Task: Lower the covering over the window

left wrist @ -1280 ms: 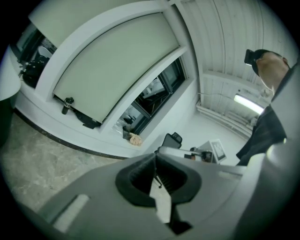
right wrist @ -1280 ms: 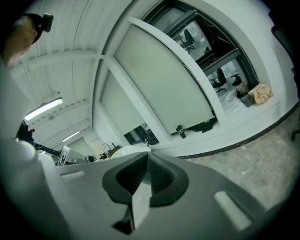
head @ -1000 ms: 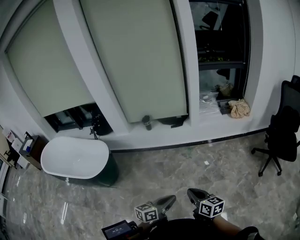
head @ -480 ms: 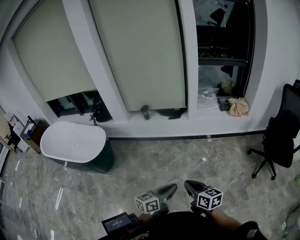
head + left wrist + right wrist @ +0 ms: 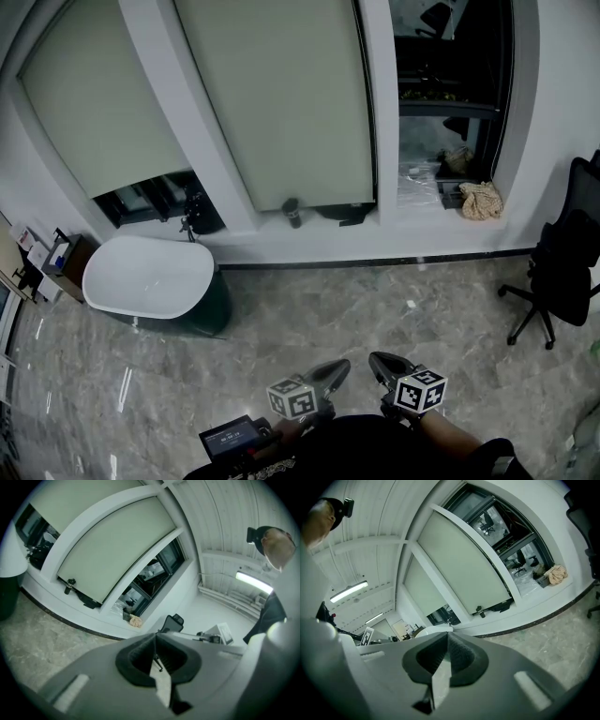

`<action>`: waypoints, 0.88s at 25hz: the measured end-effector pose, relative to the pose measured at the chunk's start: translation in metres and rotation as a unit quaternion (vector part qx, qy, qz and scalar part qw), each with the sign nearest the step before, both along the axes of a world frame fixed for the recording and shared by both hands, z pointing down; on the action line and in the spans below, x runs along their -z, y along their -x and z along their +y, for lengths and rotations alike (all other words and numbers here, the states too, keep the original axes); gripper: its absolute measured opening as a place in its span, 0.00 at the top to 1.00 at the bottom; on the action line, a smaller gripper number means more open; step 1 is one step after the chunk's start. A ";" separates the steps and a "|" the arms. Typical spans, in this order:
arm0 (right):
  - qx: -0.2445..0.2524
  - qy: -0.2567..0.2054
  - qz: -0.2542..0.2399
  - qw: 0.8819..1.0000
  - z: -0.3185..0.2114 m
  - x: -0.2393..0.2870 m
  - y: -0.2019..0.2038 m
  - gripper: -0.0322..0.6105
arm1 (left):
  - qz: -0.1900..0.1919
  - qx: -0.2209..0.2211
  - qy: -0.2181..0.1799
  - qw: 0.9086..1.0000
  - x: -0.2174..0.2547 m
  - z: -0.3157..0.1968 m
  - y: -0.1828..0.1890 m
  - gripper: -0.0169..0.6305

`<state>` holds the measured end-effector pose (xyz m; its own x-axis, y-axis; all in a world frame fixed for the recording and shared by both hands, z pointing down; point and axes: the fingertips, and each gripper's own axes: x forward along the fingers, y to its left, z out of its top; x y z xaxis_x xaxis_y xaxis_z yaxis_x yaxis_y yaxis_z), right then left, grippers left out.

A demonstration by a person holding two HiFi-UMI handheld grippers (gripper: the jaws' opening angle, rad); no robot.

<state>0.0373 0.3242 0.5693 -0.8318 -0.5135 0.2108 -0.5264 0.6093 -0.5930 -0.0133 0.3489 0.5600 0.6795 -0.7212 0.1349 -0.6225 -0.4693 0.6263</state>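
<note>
Pale green roller blinds hang over two window bays: the middle blind (image 5: 281, 94) reaches almost to the sill, the left blind (image 5: 94, 103) stops above a dark gap. The right window (image 5: 445, 84) is uncovered, dark glass showing. My left gripper (image 5: 339, 368) and right gripper (image 5: 380, 361) are held low near the body, far from the windows, both shut with nothing between the jaws. The left gripper view shows the middle blind (image 5: 112, 550) beyond the shut left gripper (image 5: 155, 637). The right gripper view shows the same blind (image 5: 464, 564) past the shut right gripper (image 5: 447, 634).
A white bathtub (image 5: 150, 281) with a dark base stands under the left window. A black office chair (image 5: 562, 262) sits at the right. On the sill (image 5: 412, 225) lie a crumpled beige cloth (image 5: 479, 199), a small dark cup (image 5: 292, 211) and dark objects. Grey marble floor (image 5: 328, 300) lies between.
The head view has shifted slightly, with the windows sliding a little in the frame. Both grippers stay shut and low, moved up a touch in the view.
</note>
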 end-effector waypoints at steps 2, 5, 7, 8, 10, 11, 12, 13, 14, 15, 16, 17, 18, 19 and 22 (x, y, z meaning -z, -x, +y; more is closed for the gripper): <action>-0.003 0.000 -0.003 1.000 -0.002 0.000 0.004 0.94 | -0.002 0.003 -0.001 1.000 -0.001 -0.003 0.006 0.97; -0.005 0.003 -0.005 1.000 -0.002 -0.002 0.007 0.94 | -0.006 -0.001 -0.002 1.000 -0.003 -0.003 0.008 0.97; 0.001 0.004 -0.004 1.000 0.000 -0.003 0.012 0.94 | -0.008 -0.005 -0.002 1.000 -0.001 -0.001 0.010 0.97; 0.004 0.002 -0.004 1.000 0.001 -0.002 0.014 0.94 | -0.008 -0.004 -0.001 1.000 -0.001 0.000 0.012 0.97; 0.006 0.000 -0.003 1.000 0.000 -0.001 0.017 0.94 | -0.006 0.001 0.003 1.000 -0.004 -0.001 0.017 0.97; 0.006 0.002 -0.004 1.000 0.000 -0.002 0.018 0.94 | -0.006 0.002 0.006 1.000 -0.005 0.000 0.019 0.97; 0.007 0.003 -0.005 1.000 0.000 -0.002 0.020 0.94 | -0.006 0.004 0.006 1.000 -0.005 0.000 0.021 0.97; 0.008 0.003 -0.005 1.000 0.002 -0.002 0.021 0.94 | -0.008 0.004 0.005 1.000 -0.005 0.001 0.022 0.97; 0.010 0.003 -0.005 1.000 0.002 -0.002 0.023 0.94 | -0.009 0.005 0.004 1.000 -0.004 0.001 0.024 0.97; 0.011 0.003 -0.006 1.000 0.002 -0.002 0.025 0.94 | -0.010 0.006 0.002 1.000 -0.004 0.002 0.026 0.97; 0.011 0.003 -0.006 1.000 0.002 -0.002 0.026 0.94 | -0.010 0.007 0.002 1.000 -0.004 0.002 0.027 0.97; 0.011 0.002 -0.007 1.000 0.002 -0.002 0.027 0.94 | -0.011 0.007 0.003 1.000 -0.004 0.003 0.028 0.97; 0.012 0.002 -0.007 1.000 0.002 -0.002 0.028 0.94 | -0.011 0.007 0.003 1.000 -0.005 0.003 0.028 0.97; 0.012 0.001 -0.007 1.000 0.002 -0.002 0.028 0.94 | -0.012 0.007 0.003 1.000 -0.005 0.004 0.028 0.97; 0.014 0.000 -0.007 1.000 0.002 -0.001 0.030 0.94 | -0.011 0.007 0.004 1.000 -0.003 0.004 0.028 0.97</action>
<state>0.0077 0.3257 0.5706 -0.8482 -0.4905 0.1998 -0.5016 0.6229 -0.6003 -0.0417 0.3534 0.5635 0.6668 -0.7289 0.1553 -0.6425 -0.4566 0.6155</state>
